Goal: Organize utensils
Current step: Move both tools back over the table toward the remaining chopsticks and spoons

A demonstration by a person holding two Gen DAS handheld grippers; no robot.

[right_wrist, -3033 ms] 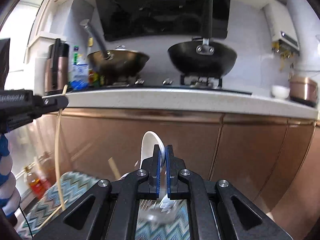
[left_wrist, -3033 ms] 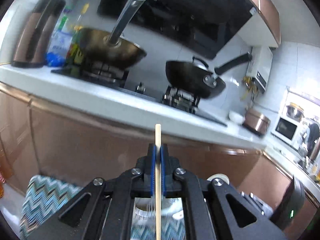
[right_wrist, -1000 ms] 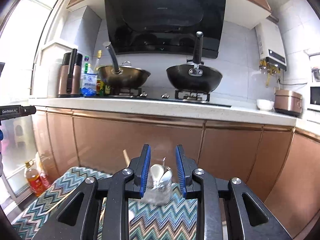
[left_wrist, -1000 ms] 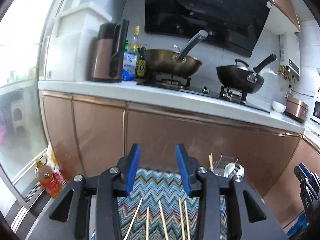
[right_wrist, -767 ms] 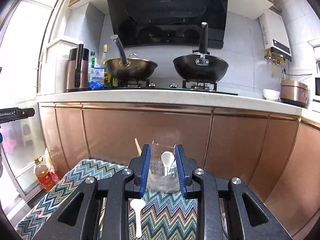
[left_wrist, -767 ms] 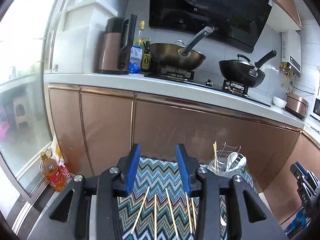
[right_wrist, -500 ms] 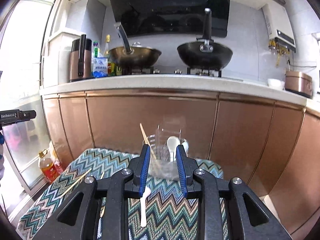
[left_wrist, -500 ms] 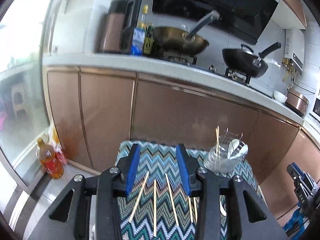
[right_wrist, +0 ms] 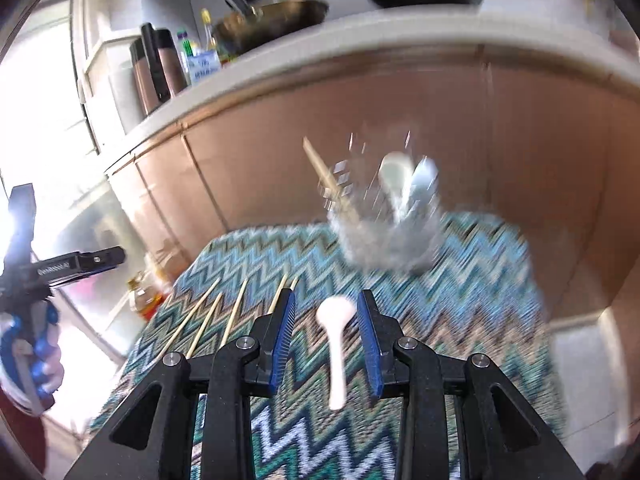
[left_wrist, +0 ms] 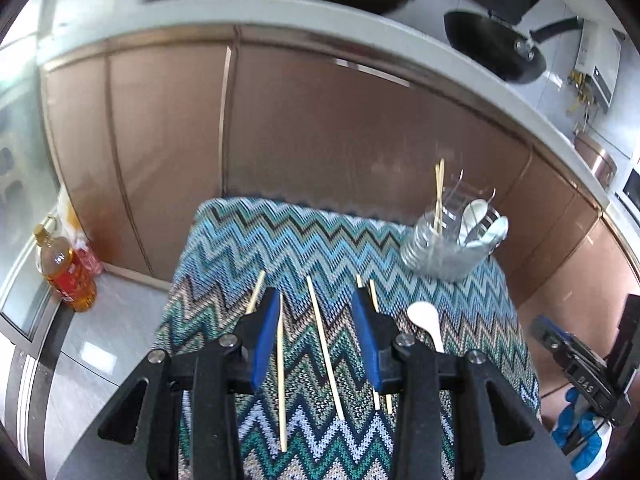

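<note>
**Both grippers hanging over loose utensils**

The left gripper (left_wrist: 316, 316) is holding its jaws spread, framing two chopsticks (left_wrist: 325, 354). The right gripper (right_wrist: 326, 318) is opening its jaws, framing the white spoon (right_wrist: 335, 334), untouched. Beyond both, the clear holder (left_wrist: 452, 246) is showing sharply only leftward.

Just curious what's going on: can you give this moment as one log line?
left tool: open over chopsticks | right tool: opening, white spoon between, unheld | holder: partly filled

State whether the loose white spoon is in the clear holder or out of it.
Out. The white spoon lies flat on the zigzag cloth, apart from the clear holder.
</note>
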